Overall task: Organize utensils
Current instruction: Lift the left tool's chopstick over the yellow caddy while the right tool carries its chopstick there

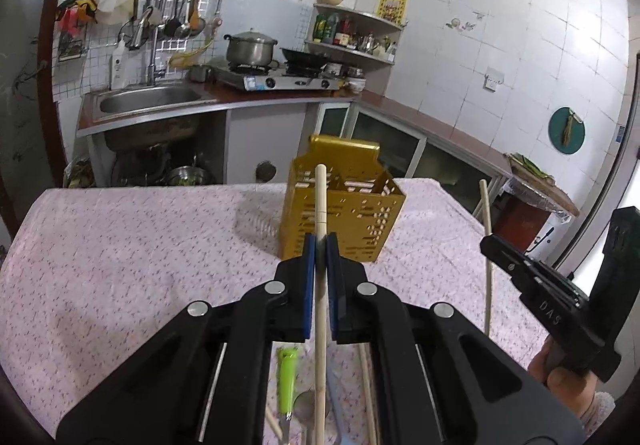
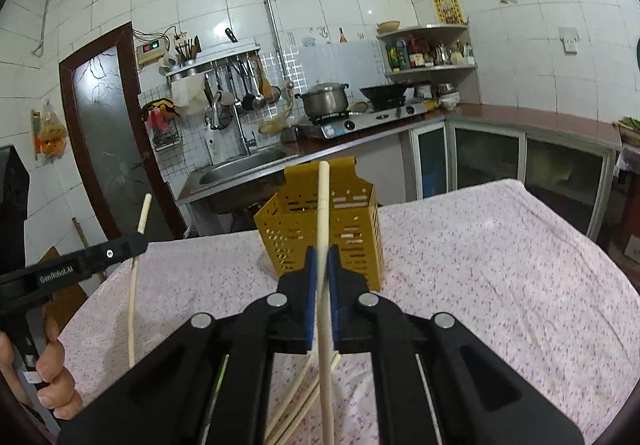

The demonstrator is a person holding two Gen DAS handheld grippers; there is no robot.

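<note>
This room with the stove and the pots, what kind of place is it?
Most likely a home kitchen. There is a sink set in the counter, a gas stove with a steel pot on it, and ladles hanging on the tiled wall.

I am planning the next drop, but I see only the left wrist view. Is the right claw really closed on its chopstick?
Observer: Yes. In the right wrist view the right claw is shut on a pale chopstick, which is clamped between its blue pads.
Operator: Are more chopsticks left on the table near it?
Observer: Yes. Several loose chopsticks lie on the pink tablecloth below that claw.
Operator: Where does the held one point?
Observer: Straight at the yellow perforated utensil holder. In the picture its tip overlaps the holder's back plate.
</note>
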